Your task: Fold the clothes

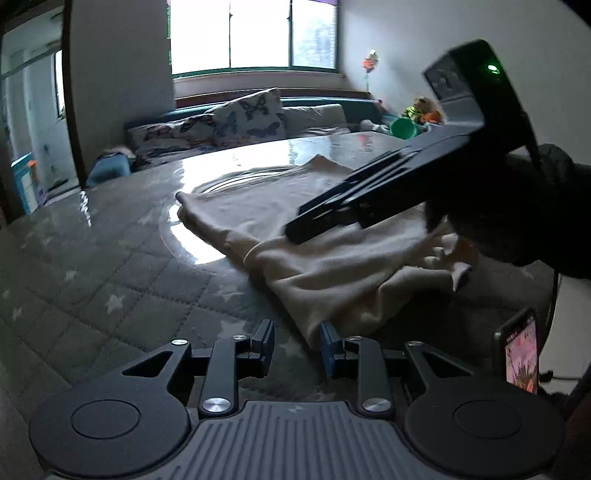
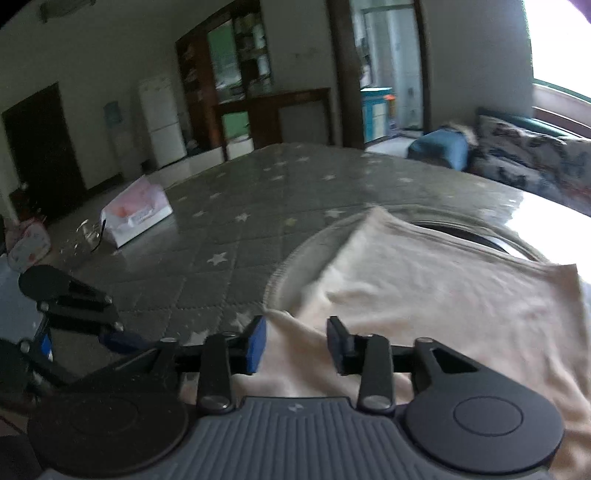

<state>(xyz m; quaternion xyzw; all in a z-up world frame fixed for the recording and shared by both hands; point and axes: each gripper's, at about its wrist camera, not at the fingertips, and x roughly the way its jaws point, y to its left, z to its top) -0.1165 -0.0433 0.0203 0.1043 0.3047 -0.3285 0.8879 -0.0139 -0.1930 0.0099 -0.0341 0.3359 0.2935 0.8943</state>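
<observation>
cream garment point(image 1: 325, 236) spread over a grey quilted table cover with pale stars point(image 1: 110, 266), partly folded, one rounded fold edge toward the near left and a rumpled corner at the right. lies across a glossy round glass disc point(image 1: 192, 236) set on the cover, bright with window glare. left gripper point(image 1: 297, 345) low over the cover at the garment's near hanging corner, jaws spread apart, blue pads bare, nothing between them; right-hand pad just beside the cloth edge, contact not clear. right gripper point(image 1: 317, 221) seen from the left wrist view slanting down over the middle of the garment, held by a dark-gloved hand point(image 1: 517, 214), green light lit on its body. from the right wrist view, right gripper point(image 2: 297, 341) with jaws parted, cream cloth lying beneath and between the fingers but not pinched; picture blurred there. left gripper point(image 2: 110, 338) visible at the far left of that view, off the cloth, over the star cover. phone with a lit pinkish screen point(image 1: 521, 354) upright at the right near edge. beyond the table, butterfly-print cushions point(image 1: 221, 122) on a sofa below a bright window point(image 1: 255, 33), a green toy bucket point(image 1: 404, 127) to the right. white paper bag point(image 2: 136, 212) on the floor left of the table, white fridge point(image 2: 162, 118) against the far wall.
</observation>
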